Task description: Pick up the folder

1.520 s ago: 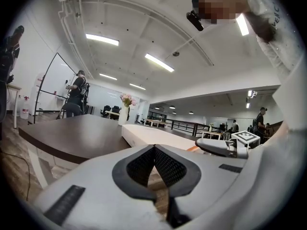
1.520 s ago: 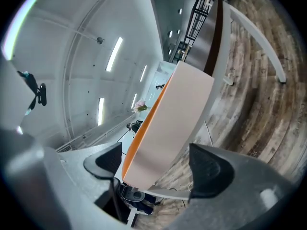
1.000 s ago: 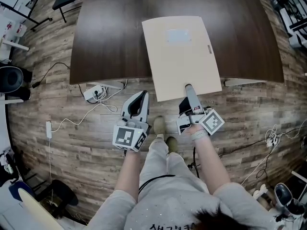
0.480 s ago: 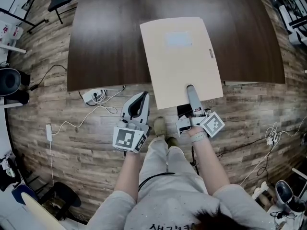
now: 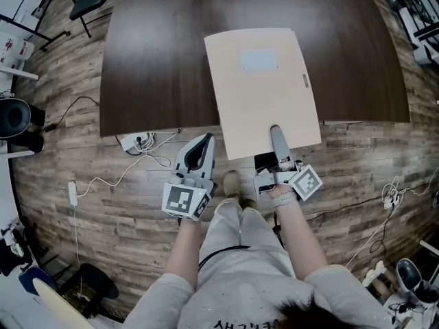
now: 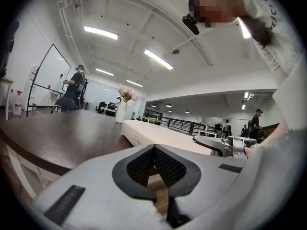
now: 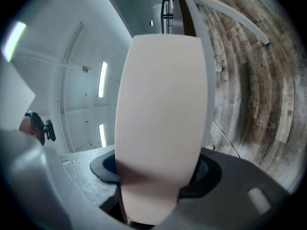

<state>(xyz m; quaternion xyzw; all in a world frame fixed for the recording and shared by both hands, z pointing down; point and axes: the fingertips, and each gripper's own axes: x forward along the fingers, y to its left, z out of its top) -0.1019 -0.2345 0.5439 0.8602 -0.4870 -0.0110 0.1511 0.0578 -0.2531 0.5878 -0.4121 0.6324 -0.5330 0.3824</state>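
On my left, the left gripper (image 5: 202, 141) hangs over the wooden floor (image 5: 103, 156) just short of the table (image 5: 158, 53), well apart from the folder. Its jaws are together with nothing in them, as the left gripper view (image 6: 154, 152) shows plainly.

At the table's far end stands a white vase (image 6: 120, 114) holding pink flowers (image 6: 126, 95).

The folder (image 5: 264, 94) is a plain cream rectangle with a pale label patch near its far end and a small tab on its right edge (it has real thickness (image 6: 153, 133), seen edge-on). It lies flat on the dark table, its long axis running near to far and leaning slightly left at the far end. Its near edge overhangs the table's near edge.

At that overhang the right gripper (image 5: 276, 136) has just been closing. Its jaws are now clamped on the folder's near edge (image 7: 163, 119), one jaw lying on top of the cover, the pads (image 7: 207, 172) against both faces.
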